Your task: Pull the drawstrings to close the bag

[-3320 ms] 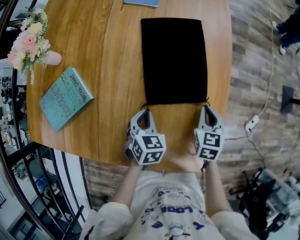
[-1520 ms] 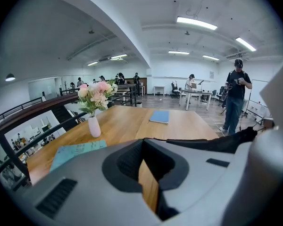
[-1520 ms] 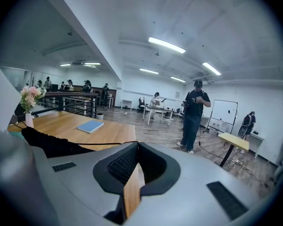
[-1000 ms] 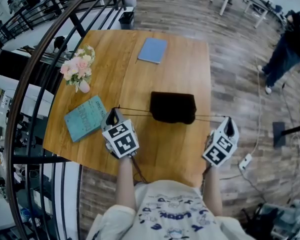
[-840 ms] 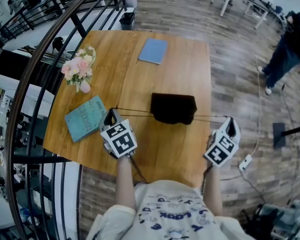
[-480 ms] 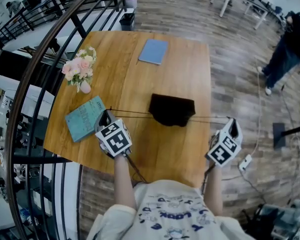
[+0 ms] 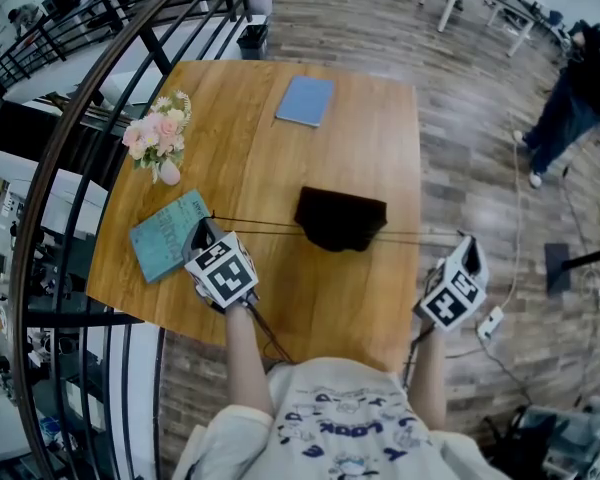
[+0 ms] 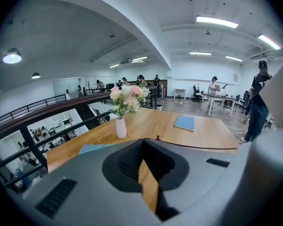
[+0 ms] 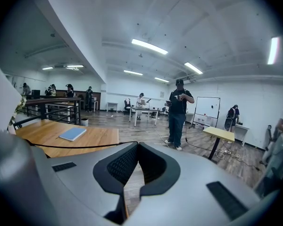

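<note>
Right, head view first: black bag (image 7: 340, 218) lies mid-table (image 7: 280, 138), its near edge bunched up, so mouth looks mostly cinched. Left cord (image 7: 255, 223) and right cord (image 7: 420, 234) run out taut from it to either side. Left gripper (image 7: 204, 228) sits by the teal book (image 7: 168, 236); right gripper (image 7: 468, 240) hangs just off the table's right edge. Blue notebook (image 7: 305, 100) and flowers (image 7: 158, 133) are well clear.

Left gripper view: jaws pressed together at the tips, w/ the thin dark cord coming out there and running off right over the wood. So it's pinching the left cord.

Right gripper view: same deal, jaws closed tip to tip, right cord leading away left toward the table.

Handling, as I judge it: bag's soft, light cloth, prob. slides on smooth wood rather than resisting, so pulls need to balance. Cords are thin and likely slippery; grip the cord itself near its end, not the fabric.
</note>
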Tool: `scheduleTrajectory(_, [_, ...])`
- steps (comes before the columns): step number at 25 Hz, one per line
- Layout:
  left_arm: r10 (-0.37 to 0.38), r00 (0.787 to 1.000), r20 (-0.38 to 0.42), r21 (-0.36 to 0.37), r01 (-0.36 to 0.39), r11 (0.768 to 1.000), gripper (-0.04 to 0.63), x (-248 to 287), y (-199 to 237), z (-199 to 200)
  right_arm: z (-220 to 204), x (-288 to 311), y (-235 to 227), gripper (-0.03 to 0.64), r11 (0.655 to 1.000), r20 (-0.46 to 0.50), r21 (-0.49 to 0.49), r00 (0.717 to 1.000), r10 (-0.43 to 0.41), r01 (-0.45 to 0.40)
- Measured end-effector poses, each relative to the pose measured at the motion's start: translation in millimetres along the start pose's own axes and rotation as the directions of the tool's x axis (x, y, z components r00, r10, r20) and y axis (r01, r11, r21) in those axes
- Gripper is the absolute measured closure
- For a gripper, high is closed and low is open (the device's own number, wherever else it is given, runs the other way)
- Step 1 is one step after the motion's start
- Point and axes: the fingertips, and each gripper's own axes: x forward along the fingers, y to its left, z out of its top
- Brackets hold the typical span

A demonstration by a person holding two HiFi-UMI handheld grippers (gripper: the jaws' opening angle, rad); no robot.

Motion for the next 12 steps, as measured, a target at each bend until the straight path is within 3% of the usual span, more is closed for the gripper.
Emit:
scheduleTrajectory(7, [-0.007, 1.000, 0.002, -0.018, 0.007, 1.000, 0.592, -3.6, 1.7, -1.5, -1.6, 0.7, -2.0, 0.611, 1.000, -0.008, 0.012, 1.000, 0.001, -0.001])
scheduleTrajectory(12, [-0.055, 0.998, 0.019, -0.027, 0.056, 0.998, 0.592, -2.7, -8.2, 0.4, -9.8, 4.2, 4.4, 0.612, 1.000, -0.049, 0.021, 0.999, 0.014, -0.013])
